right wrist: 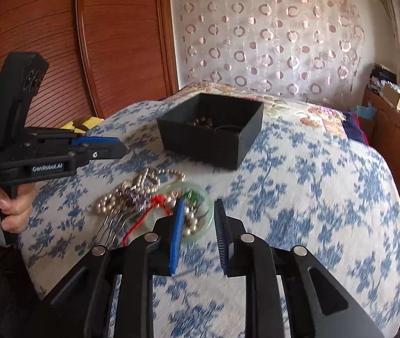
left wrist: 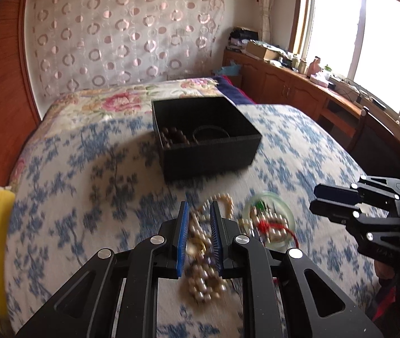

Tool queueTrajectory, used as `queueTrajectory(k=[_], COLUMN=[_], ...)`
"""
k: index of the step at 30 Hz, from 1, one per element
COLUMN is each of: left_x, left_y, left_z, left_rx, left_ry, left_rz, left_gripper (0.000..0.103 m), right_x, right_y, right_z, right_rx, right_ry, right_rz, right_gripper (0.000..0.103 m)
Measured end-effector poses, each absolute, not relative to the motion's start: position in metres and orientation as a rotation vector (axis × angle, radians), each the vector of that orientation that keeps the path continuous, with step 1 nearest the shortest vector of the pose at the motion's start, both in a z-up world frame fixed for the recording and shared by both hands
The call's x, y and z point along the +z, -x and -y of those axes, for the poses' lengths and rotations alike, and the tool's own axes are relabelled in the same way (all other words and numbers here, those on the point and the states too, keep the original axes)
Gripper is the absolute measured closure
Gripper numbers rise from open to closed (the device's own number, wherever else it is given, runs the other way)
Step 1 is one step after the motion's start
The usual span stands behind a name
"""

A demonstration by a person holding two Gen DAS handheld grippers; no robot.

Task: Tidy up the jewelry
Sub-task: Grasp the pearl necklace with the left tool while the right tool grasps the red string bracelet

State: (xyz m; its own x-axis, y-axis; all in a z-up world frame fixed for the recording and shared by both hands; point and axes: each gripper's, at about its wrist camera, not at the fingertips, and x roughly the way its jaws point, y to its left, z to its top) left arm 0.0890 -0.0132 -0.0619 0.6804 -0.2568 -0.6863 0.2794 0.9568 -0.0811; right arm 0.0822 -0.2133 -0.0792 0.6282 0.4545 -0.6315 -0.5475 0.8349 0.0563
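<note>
Both grippers hover open and empty above the bedspread point(right wrist: 298, 197): the left gripper point(left wrist: 198, 211) narrowly parted over the pearl necklace point(left wrist: 200, 267), the right gripper point(right wrist: 198, 211) wider beside the green bangle point(right wrist: 204, 225). Behind sits the black box point(right wrist: 214, 140), already holding beads. Pearls, bangle and red cord point(right wrist: 143, 219) lie tangled, so lifting one piece could probably drag the others off.
</note>
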Motion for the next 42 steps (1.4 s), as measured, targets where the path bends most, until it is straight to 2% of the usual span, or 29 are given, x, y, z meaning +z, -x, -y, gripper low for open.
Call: queueTrajectory(k=[3, 16, 25, 27, 28, 36, 42], left_x=[-0.069, -0.083, -0.08, -0.078, -0.077, -0.077, -0.081], left_y=[-0.082, -0.066, -0.07, -0.073, -0.074, -0.091, -0.102], left_z=[0.016, 0.025, 0.031, 0.036, 0.038, 0.051, 0.054], left_rx=[-0.316, -0.335, -0.357, -0.369, -0.376, -0.435, -0.441], left_ry=[-0.023, -0.02, -0.021, -0.029, -0.031, -0.031, -0.023], left_rz=[-0.782, -0.815, -0.808, -0.804, -0.803, -0.823, -0.856], left_gripper=[0.08, 0.075, 0.075, 0.075, 0.075, 0.076, 0.086], right_x=[-0.086, -0.098, -0.101, -0.103, -0.103, -0.093, -0.087], right_y=[-0.077, -0.076, -0.085, -0.085, -0.084, -0.083, -0.08], right_z=[0.216, 0.194, 0.181, 0.178, 0.178, 0.195, 0.201], right_rx=[0.576, 0.619, 0.621, 0.619, 0.624, 0.629, 0.621], right_ry=[0.138, 0.204, 0.262, 0.287, 0.294, 0.26, 0.248], right_rz=[-0.703, -0.771, -0.794, -0.792, -0.789, -0.76, -0.741], right_gripper=[0.079, 0.079, 0.079, 0.084, 0.1, 0.1, 0.1])
